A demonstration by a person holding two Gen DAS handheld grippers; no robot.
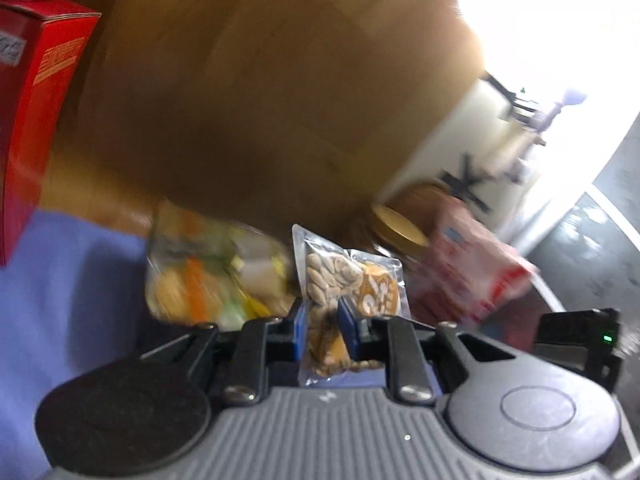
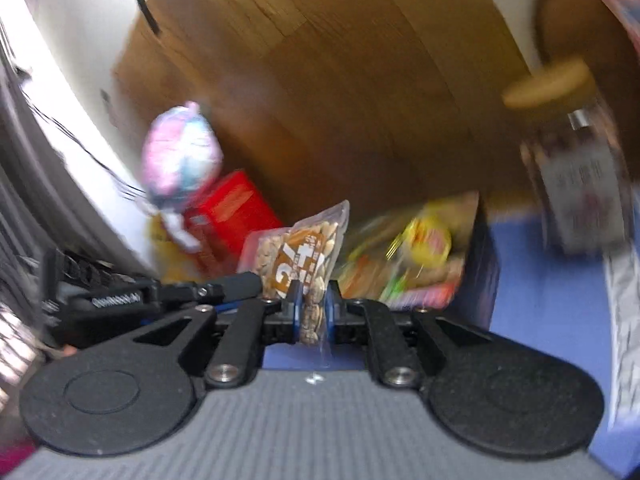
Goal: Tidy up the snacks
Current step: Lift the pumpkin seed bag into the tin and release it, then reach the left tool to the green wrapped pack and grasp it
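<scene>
Both the left gripper point(image 1: 322, 322) and the right gripper point(image 2: 311, 304) have jaws clamped on a nut packet point(image 1: 344, 280), held just in front of the candy bag point(image 1: 216, 272), so the carrying step seems underway, and next comes choosing a spot.

Both views are pretty smeary with motion blur. In the left wrist view, daylight blows out the top right corner to pure white glare, washing over the floor point(image 1: 260, 100) edge there. The nut pack point(image 1: 348, 280) stays fairly sharp, while the candy bag point(image 1: 212, 272) beside it is streaky. In the right wrist view the jar point(image 2: 576, 176) and pink bag point(image 2: 180, 152) are badly blurred, and the left edge is overexposed. Fisheye bends the edges hard. The blue mat point(image 1: 60, 300) looks evenly lit, with soft shadows.
</scene>
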